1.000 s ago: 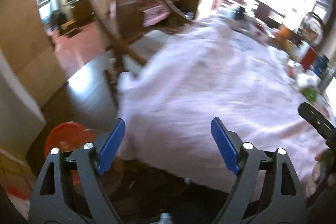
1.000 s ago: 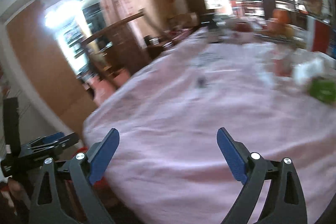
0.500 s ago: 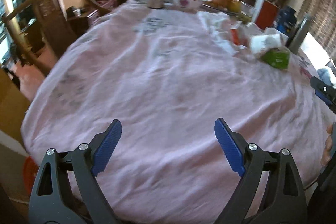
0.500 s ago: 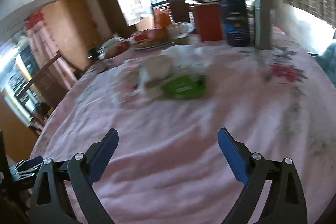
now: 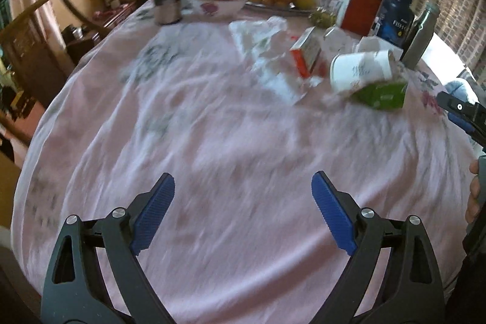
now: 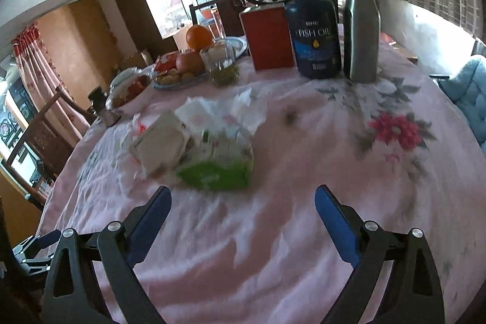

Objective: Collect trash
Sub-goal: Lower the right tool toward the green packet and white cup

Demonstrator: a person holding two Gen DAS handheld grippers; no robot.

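**Trash pile ahead, both grippers empty**

Left gripper (image 5: 243,210) jaws spread, just been widening, nothing between; right gripper (image 6: 243,220) likewise released, empty, over pink tablecloth (image 6: 303,178); green carton (image 6: 217,173) lies just ahead-left of right fingers, long axis crosswise; paper cup (image 5: 361,72), orange box (image 5: 305,53), tissue beyond; right hand nearer; dark bottle (image 6: 316,35) reads "FISH OIL".

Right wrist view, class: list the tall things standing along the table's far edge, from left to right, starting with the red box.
Red rectangular box → dark blue fish oil bottle → grey metal flask.
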